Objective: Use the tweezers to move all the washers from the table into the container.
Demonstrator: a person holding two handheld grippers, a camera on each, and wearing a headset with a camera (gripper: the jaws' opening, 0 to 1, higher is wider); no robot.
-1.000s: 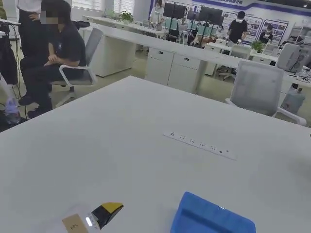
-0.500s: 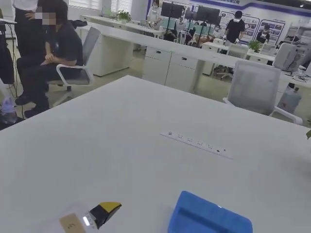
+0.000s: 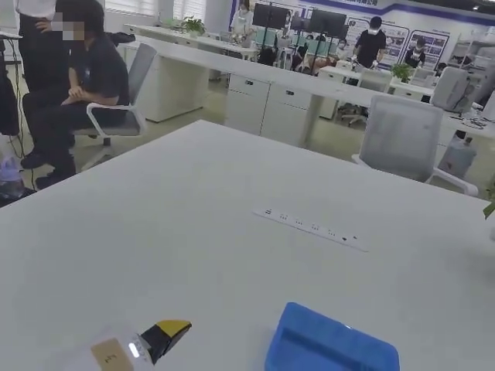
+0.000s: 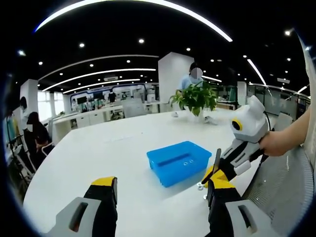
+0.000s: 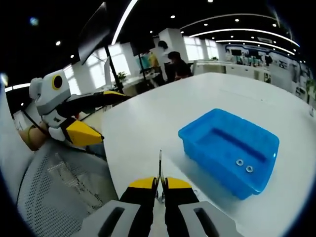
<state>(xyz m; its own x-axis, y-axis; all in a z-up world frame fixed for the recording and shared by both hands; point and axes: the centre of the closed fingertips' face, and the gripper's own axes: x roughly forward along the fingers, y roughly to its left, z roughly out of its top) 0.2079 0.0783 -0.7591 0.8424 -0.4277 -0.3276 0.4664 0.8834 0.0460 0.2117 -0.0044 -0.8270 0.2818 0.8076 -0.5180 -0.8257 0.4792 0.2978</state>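
Bright blue container (image 5: 229,148) on plain white bench (image 3: 193,232). Silvery washers (image 5: 239,162) inside. Yellow-and-black tips, grey bodies on left gripper (image 4: 160,190) and right gripper (image 5: 159,183). Dark tweezers (image 5: 160,165). Green plant (image 4: 195,96) near bench's far edge.

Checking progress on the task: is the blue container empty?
No, in the right gripper view two washers lie on the floor of the blue container.

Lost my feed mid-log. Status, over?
Left gripper open. Right gripper shut on tweezers. Two washers in container, loose washers beside it on table. Nothing blocking.
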